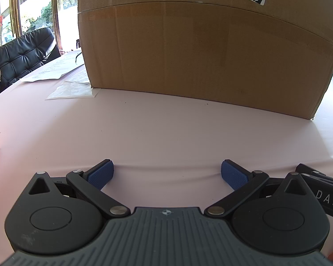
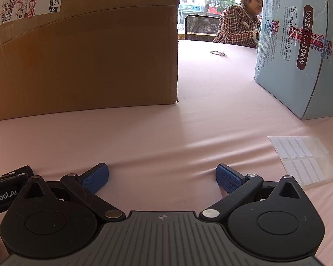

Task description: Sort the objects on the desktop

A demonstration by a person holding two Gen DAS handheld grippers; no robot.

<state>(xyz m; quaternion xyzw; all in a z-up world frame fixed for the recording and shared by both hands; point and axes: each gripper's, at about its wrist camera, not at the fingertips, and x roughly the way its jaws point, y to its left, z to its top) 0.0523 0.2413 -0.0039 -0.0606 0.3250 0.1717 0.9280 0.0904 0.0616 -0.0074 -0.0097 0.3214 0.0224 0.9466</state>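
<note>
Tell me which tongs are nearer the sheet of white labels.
Right. The right tongs sit just left of the label sheet on the table. The left tongs are farther left, facing the cardboard box.

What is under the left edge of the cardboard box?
A clear plastic sleeve runs under the cardboard box; papers lie beside it. Anything deeper under is covered.

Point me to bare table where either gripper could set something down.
Free: the pink table between the open left gripper and the cardboard box; also the lane between that box and the blue box. Crowded: label sheet by the open right gripper; papers left of the box.
</note>
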